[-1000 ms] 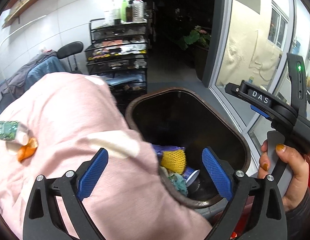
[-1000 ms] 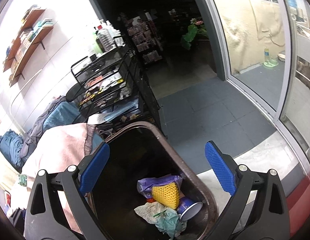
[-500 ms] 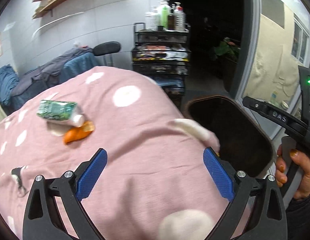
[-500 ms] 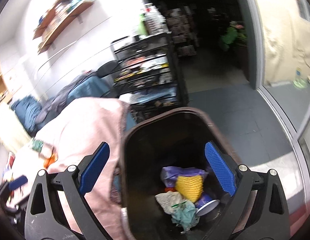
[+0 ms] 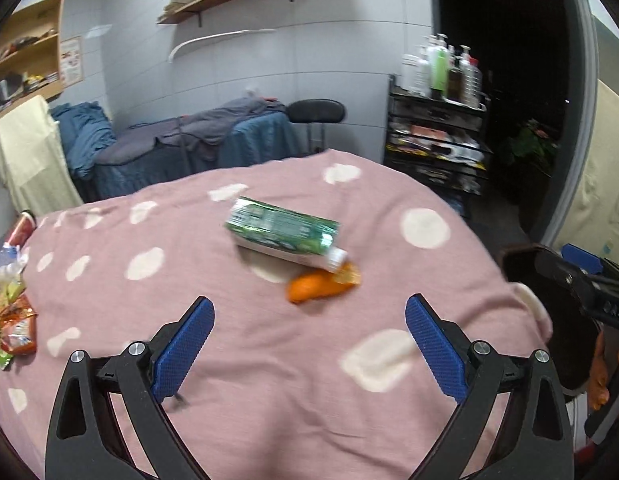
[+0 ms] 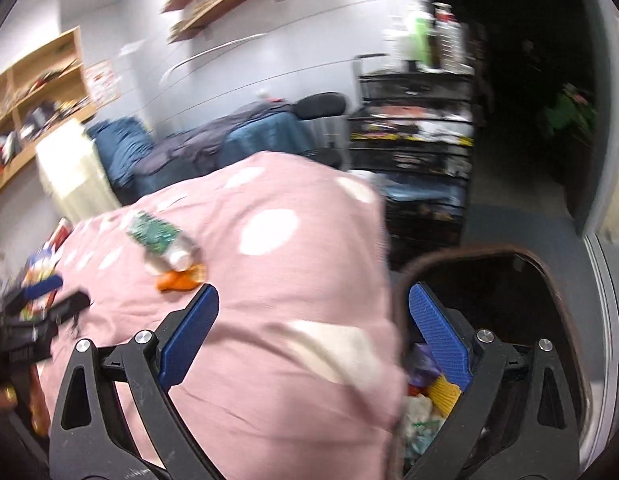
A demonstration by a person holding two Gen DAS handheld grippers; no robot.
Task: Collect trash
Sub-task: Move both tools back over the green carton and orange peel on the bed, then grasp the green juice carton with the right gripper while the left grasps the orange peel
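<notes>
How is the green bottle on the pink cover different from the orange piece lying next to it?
The green bottle is longer and lies on its side, with a printed green label and a white cap; the orange piece is smaller, flatter and plain orange, apparently a peel. The bottle lies farther from the left claw than the piece does. Both rest together on the pink cover.

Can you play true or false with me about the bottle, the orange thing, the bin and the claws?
1. The green-labelled bottle lies on its side on the pink spotted cloth. True.
2. The orange scrap is inside the bin. False: it lies on the cloth beside the bottle's cap.
3. The left claw grips the bottle. False: it is open and empty.
4. The bin already holds trash. True.
5. The right claw is open. True.
</notes>
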